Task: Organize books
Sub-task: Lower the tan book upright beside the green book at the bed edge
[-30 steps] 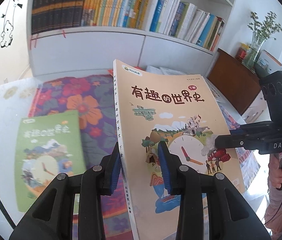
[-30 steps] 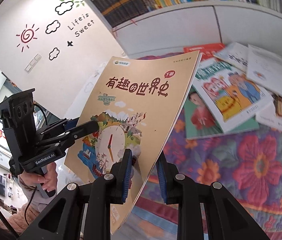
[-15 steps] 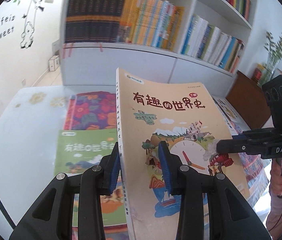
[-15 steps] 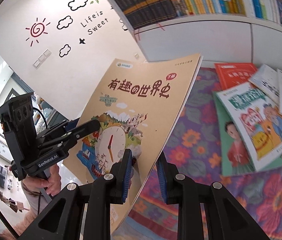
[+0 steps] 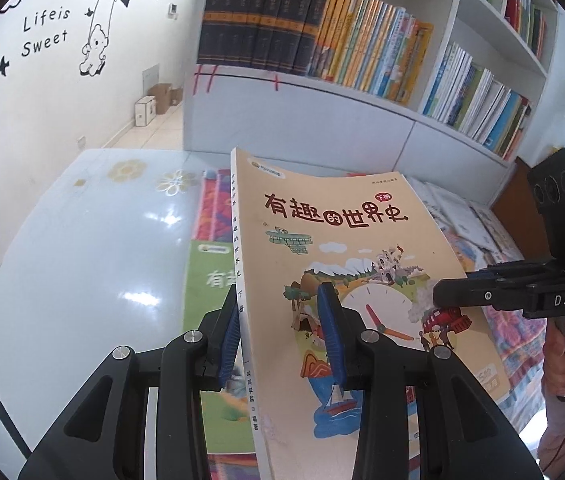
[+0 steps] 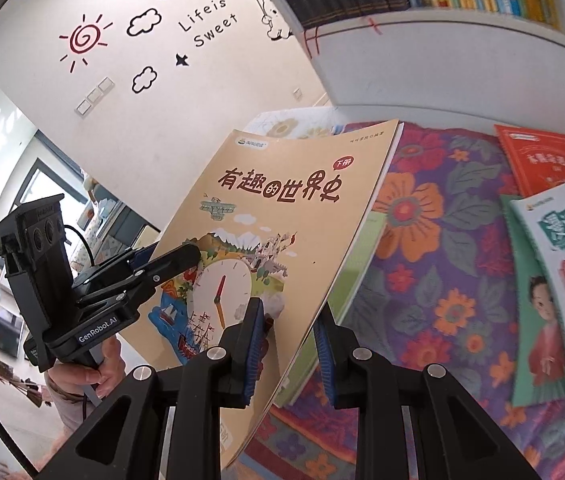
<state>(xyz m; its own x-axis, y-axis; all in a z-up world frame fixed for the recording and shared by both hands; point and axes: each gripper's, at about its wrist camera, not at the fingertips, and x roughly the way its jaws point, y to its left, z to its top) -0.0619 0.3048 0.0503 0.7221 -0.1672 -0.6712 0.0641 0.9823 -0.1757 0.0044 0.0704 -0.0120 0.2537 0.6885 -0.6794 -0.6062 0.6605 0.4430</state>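
Note:
A tan picture book (image 5: 342, 240) with a clock on its cover is held up, tilted, above the table. My left gripper (image 5: 280, 300) is shut on its spine edge near the bottom. My right gripper (image 6: 290, 312) is shut on the opposite page edge of the same book (image 6: 282, 184). Each gripper shows in the other's view: the right gripper (image 5: 442, 298) reaches in from the right, the left gripper (image 6: 186, 252) from the left. A green book (image 5: 206, 272) of the same series lies flat on the table, partly hidden behind the held one.
A floral cloth (image 6: 422, 220) covers part of the glass table (image 5: 82, 240). A red book (image 6: 538, 160) and a green-edged picture book (image 6: 554, 280) lie on it at right. A full bookshelf (image 5: 322, 32) stands behind. A person's hand (image 5: 562, 360) holds the right gripper's handle.
Both grippers have carried the tan book to the left across the table. The green book, earlier well to its left, now lies partly behind it. Both grips are unchanged.

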